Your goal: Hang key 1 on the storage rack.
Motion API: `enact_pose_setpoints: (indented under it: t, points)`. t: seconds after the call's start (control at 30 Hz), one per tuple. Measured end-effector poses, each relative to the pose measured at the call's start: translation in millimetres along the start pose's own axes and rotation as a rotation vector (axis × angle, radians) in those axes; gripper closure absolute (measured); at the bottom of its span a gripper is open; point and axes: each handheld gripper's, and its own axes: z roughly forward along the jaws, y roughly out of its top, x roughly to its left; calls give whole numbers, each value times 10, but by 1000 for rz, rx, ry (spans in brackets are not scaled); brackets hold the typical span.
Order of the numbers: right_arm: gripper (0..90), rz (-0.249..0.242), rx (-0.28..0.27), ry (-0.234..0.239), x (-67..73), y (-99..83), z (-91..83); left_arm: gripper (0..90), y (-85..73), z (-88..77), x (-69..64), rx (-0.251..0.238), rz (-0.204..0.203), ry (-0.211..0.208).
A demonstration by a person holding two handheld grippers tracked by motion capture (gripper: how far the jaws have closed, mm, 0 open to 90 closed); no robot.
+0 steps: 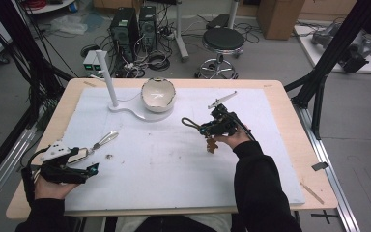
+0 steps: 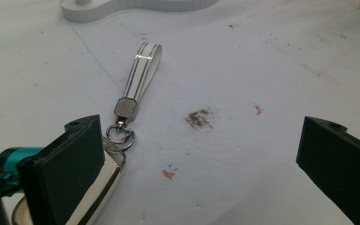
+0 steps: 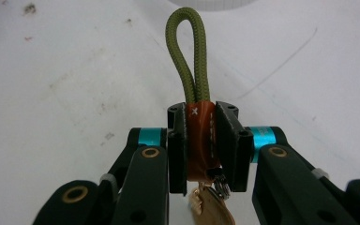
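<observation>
The olive cord keychain (image 3: 190, 61), light and floppy, hangs above the table's middle, your right tool (image 3: 201, 140) clamped on its orange collar; your left tool (image 2: 197, 154) gapes empty.

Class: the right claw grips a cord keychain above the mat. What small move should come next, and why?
Probably carry the right claw toward the white stand: it is shut on the cord keychain, whose loop sticks out free for hooking over the post.

Bowl (image 1: 158, 94) behind centre on the table (image 1: 280, 159); key fob (image 1: 102, 140) front-left.
</observation>
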Motion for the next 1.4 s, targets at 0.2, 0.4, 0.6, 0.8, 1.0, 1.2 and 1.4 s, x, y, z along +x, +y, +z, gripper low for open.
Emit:
enact_pose_setpoints:
  t: [0.2, 0.4, 0.6, 0.8, 1.0, 1.2, 1.4]
  points:
    - [750, -35, 1, 10, 83, 188, -25, 17, -3, 18, 7, 8, 3, 1]
    - [750, -64, 0, 20, 158, 384, -21, 17, -4, 22, 13, 8, 2, -1]
    - [749, -110, -6, 38, 271, 619, -17, 17, -5, 17, 21, 5, -2, -2]
    - [749, -142, -5, 55, 389, 843, 19, 17, -10, 20, 28, 10, -12, -7]
    - [748, -181, 3, 61, 518, 1032, 93, 17, -9, 24, 29, 13, -10, -9]
    - [748, -205, 5, 73, 595, 1186, 143, 17, -13, 32, 27, 15, -9, -11]
    - [749, -203, -4, 87, 626, 1327, 167, 17, -14, 32, 28, 13, -10, -10]
